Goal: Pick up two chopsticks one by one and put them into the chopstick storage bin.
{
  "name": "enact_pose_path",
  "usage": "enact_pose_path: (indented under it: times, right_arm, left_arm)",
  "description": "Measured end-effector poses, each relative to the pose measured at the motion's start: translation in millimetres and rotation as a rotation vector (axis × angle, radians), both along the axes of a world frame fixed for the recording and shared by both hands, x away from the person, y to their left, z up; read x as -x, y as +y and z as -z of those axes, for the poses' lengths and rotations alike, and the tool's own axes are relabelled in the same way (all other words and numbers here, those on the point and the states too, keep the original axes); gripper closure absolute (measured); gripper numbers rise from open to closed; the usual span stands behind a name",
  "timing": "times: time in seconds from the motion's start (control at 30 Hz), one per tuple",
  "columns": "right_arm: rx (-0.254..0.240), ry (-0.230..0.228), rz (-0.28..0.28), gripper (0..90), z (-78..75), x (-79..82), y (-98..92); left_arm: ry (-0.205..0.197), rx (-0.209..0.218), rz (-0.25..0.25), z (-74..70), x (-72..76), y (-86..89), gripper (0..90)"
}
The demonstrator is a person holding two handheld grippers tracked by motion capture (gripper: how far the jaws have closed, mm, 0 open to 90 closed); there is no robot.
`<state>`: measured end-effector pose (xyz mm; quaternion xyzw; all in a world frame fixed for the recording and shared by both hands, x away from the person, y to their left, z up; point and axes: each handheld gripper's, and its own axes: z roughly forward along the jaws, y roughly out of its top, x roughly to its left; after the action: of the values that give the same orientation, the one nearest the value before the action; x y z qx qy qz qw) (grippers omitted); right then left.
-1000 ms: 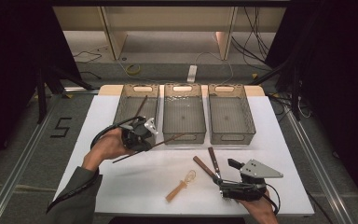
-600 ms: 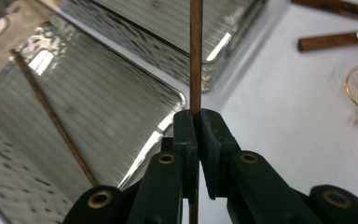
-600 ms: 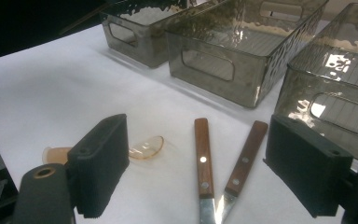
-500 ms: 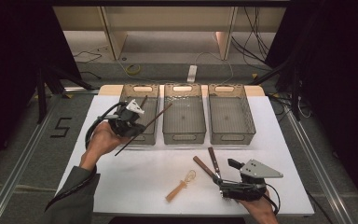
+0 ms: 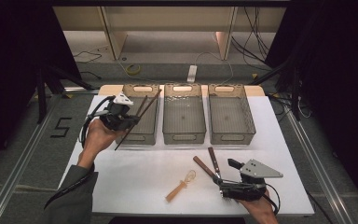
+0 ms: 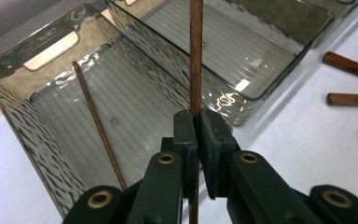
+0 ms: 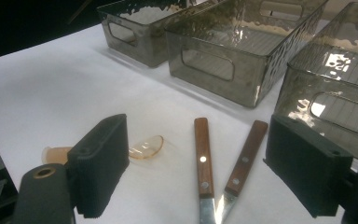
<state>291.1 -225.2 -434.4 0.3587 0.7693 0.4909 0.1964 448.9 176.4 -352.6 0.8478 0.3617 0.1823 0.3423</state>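
Moved: since a second ago we have carried the left tongs (image 5: 131, 117) away from the open table and up to the leftmost bin (image 5: 139, 114); the right tongs (image 5: 219, 179) have kept their place near the front edge.
Room: beyond both tongs we see a dark space, a pale shelf frame (image 5: 168, 28) behind the table, cables on the grey floor, and a taped "5" (image 5: 61, 127) on the floor to the outside of the left tongs.
Surface: a white table (image 5: 135, 177) lies bare under the tongs.
Bins: three smoky see-through bins stand side by side ahead of the tongs; the middle bin (image 5: 183, 114) and the right bin (image 5: 230, 114) look bare.
Left tongs: clenched on one chopstick (image 6: 196, 56), which runs upright between the pads over the leftmost bin.
Second chopstick: it (image 6: 95, 123) already leans inside that bin, just beside our jaws.
Right tongs: released, jaws wide, resting low.
Knives: two wooden-handled knives (image 7: 204, 163) lie between the right tongs' jaws.
Spoon: an amber plastic spoon (image 5: 181, 185) lies just to the left of the right tongs.
Risk one: we hold the stick near one end, so it could pivot in the pads and drop outside the wall.
Risk two: its far tip could catch the bin rim and nudge the bin.
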Motion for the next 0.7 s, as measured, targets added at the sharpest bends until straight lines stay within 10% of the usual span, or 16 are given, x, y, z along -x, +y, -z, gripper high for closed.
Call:
enact_pose_path:
  times: [0.7]
  right_arm:
    - [-0.011,0.005,0.008,21.9,0.6,-0.1,-1.1]
  left_arm:
    - [-0.037,0.185,-0.123,-10.8,-24.5,29.3,84.8]
